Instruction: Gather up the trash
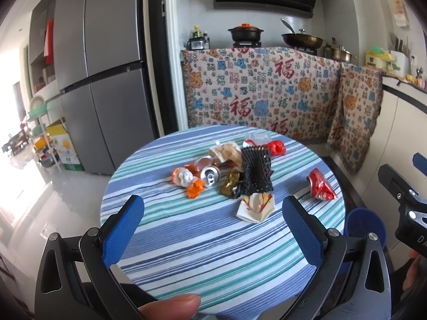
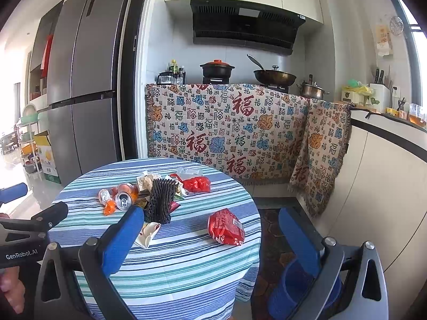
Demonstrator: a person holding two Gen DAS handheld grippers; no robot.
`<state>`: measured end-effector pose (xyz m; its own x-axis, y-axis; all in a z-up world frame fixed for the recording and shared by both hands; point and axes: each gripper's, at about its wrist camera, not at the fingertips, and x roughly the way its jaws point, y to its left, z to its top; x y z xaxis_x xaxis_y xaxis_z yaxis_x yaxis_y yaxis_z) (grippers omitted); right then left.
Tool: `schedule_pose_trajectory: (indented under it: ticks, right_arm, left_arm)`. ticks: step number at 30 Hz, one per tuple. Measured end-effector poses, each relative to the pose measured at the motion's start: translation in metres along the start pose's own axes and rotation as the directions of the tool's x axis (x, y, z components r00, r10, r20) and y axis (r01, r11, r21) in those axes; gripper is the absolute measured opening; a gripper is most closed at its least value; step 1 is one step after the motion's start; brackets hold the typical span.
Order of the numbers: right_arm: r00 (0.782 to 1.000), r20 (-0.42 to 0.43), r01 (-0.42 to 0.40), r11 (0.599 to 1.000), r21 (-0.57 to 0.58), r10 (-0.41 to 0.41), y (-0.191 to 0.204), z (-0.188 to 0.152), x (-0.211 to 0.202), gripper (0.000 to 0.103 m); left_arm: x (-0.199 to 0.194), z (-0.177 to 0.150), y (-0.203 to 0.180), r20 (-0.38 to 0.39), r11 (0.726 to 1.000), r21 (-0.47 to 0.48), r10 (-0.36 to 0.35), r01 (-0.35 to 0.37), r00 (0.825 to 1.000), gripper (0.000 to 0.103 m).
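Kitchen's striped round table (image 1: 186,240) with heaped trash (image 1: 234,170); left gripper (image 1: 213,213) and right gripper (image 2: 210,226) wide apart, empty.

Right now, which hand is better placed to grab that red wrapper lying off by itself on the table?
Right. The red wrapper lies between the right gripper's open fingers, beside the blue bin. The left gripper is also open, but the wrapper sits outside its right finger; the white paper is nearer it.
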<state>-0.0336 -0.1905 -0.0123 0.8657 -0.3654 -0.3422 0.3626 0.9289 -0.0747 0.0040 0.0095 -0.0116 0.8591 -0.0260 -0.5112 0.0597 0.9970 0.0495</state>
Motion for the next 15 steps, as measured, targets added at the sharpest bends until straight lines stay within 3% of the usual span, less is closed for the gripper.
schedule_pose_trajectory:
  ticks: [7,11,15]
  right_arm:
    - [1.000,-0.020,0.010,1.000,0.010,-0.010,-0.007,-0.007,0.011,0.103]
    - [0.999,-0.039,0.018,1.000,0.016,-0.017,-0.011,-0.016,0.027,0.103]
    - [0.996,-0.093,0.015,1.000,0.016,-0.014,-0.016,-0.032,0.056,0.103]
  left_arm:
    - [0.027,-0.006,0.025,-0.032,0.999,-0.034,0.009,-0.010,0.999,0.103]
    - [0.059,-0.017,0.049,-0.091,0.997,-0.072,0.017,-0.023,0.996,0.103]
    - [0.097,-0.031,0.063,-0.174,0.995,-0.054,0.078,-0.089,0.982,0.103]
